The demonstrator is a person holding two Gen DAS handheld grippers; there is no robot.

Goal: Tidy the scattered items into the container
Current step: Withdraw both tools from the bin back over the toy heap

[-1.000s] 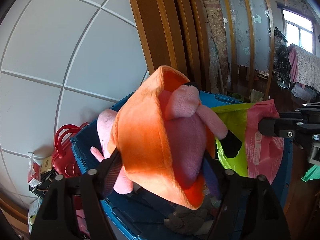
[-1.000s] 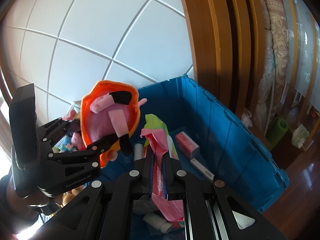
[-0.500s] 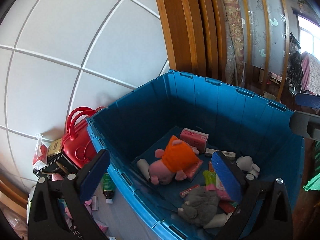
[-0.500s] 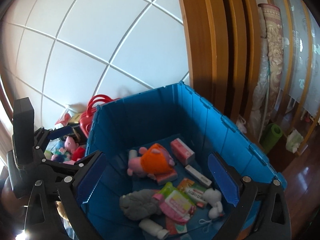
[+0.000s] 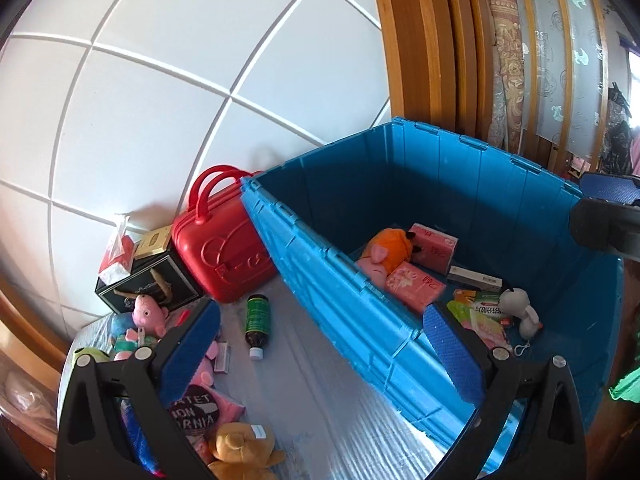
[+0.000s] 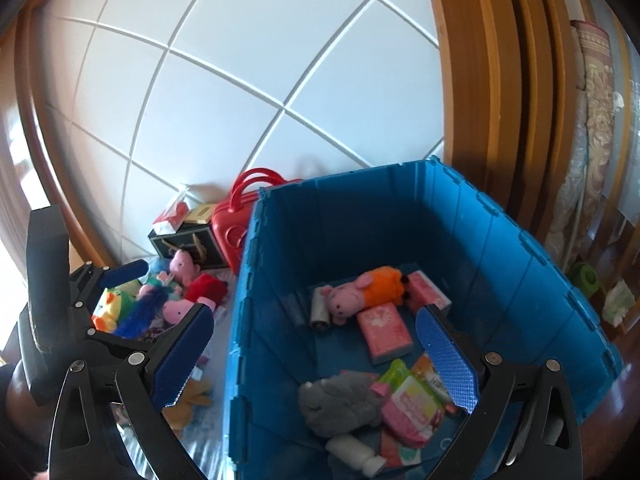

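A big blue bin (image 5: 344,292) (image 6: 500,236) holds a pink pig plush in an orange dress (image 5: 384,250) (image 6: 360,290), pink packs (image 6: 384,328), a grey plush (image 6: 340,400) and a pink-green packet (image 6: 412,408). My left gripper (image 5: 320,356) is open and empty, over the bin's left wall and the mat. My right gripper (image 6: 316,360) is open and empty above the bin. Scattered left of the bin are a dark bottle (image 5: 257,322), a small pig plush (image 5: 148,314) (image 6: 182,264), a tan plush (image 5: 240,452) and other soft toys (image 6: 132,308).
A red toy suitcase (image 5: 220,248) (image 6: 232,228) and a black box (image 5: 148,284) stand against the white panelled wall behind the loose items. Wooden door frame (image 6: 480,80) and a rolled rug (image 6: 592,120) stand to the right. A silvery mat (image 5: 320,400) covers the floor.
Both grippers opened: the pig plush and the pink-green packet dropped into the bin. Both grippers then drew back and swung left, so the loose items beside the bin came into view.
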